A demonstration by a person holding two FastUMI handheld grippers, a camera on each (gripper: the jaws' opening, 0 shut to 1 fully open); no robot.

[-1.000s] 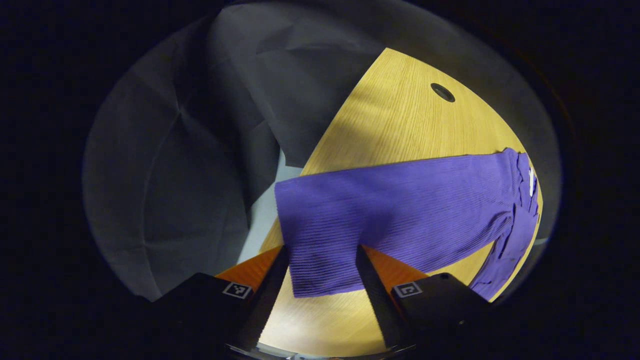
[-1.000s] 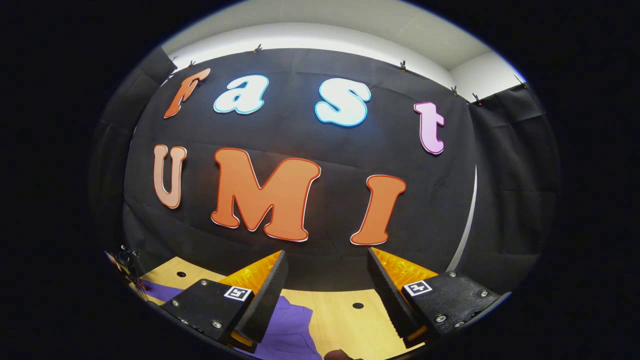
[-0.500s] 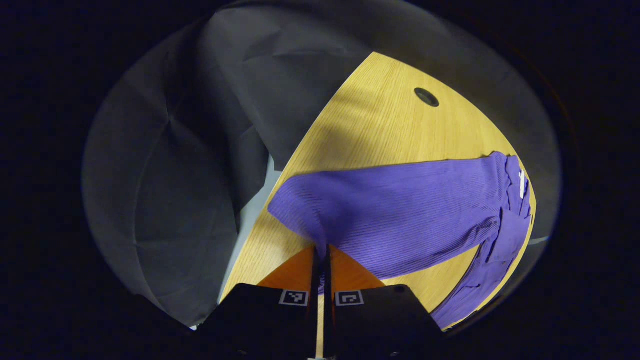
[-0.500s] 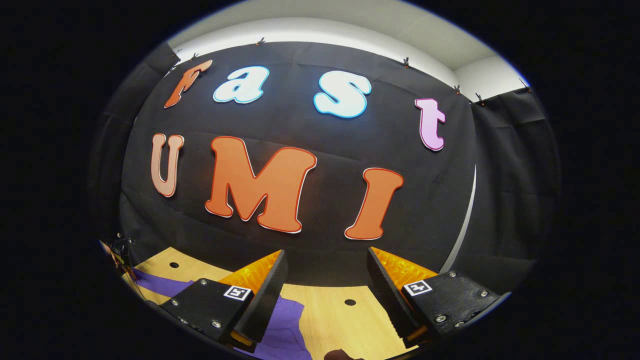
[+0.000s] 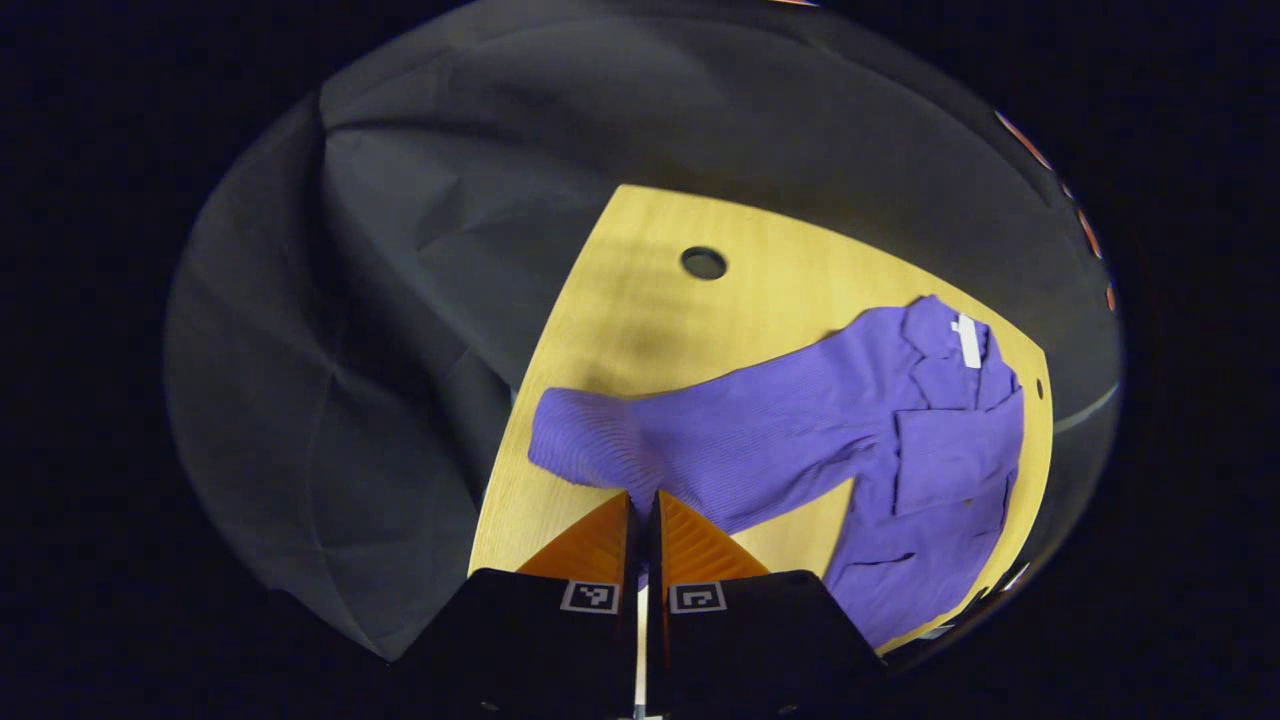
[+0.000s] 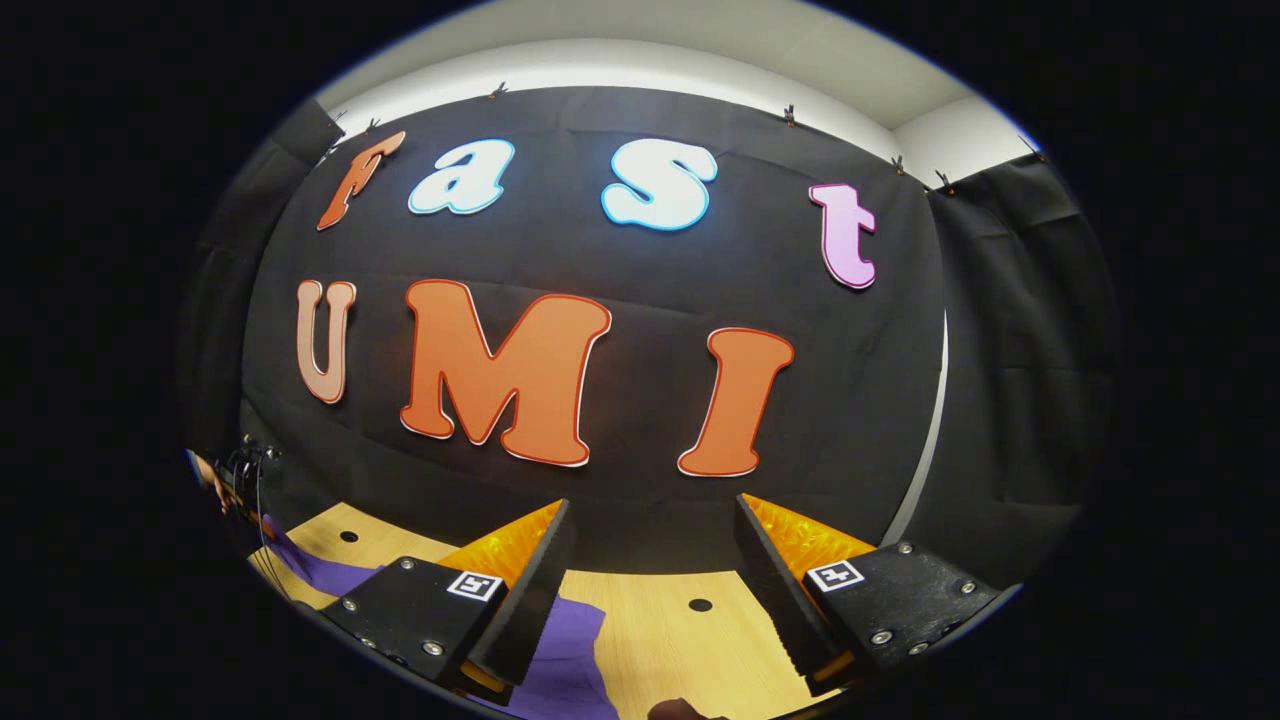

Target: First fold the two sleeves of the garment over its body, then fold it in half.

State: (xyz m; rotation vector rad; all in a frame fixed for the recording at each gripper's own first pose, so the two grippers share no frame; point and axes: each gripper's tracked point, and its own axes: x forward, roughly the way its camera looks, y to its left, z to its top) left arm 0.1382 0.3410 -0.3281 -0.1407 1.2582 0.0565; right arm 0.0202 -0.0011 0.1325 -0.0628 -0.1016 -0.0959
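Left tongs (image 5: 642, 500) pressed together at 6 o'clock of the left gripper view, pinching the near edge of a purple ribbed sleeve (image 5: 700, 440) between both fingers. Sleeve cuff end (image 5: 580, 445) bunched just toward 10 o'clock of the fingertips, resting on the wooden tabletop (image 5: 640, 320). From there, sleeve stretched toward 2 o'clock to join the body of the purple garment (image 5: 950, 470), lying flat near the tabletop's far edge at 3 o'clock, with a small white tag (image 5: 967, 340) at the collar. Round dark hole (image 5: 703, 263) in the tabletop at 12 o'clock, well apart from the fabric. Right tongs (image 6: 650, 580) spread wide at 6 o'clock of the right gripper view, pinching nothing, raised above the tabletop (image 6: 680, 650) and aimed at the black cloth wall (image 6: 640, 400). Part of the garment (image 6: 570, 660) seen below the left finger (image 6: 530, 590) at 7 o'clock, a further strip of purple at 8 o'clock. Other gripper (image 6: 240, 475) dimly seen at 9 o'clock, too small for detail.
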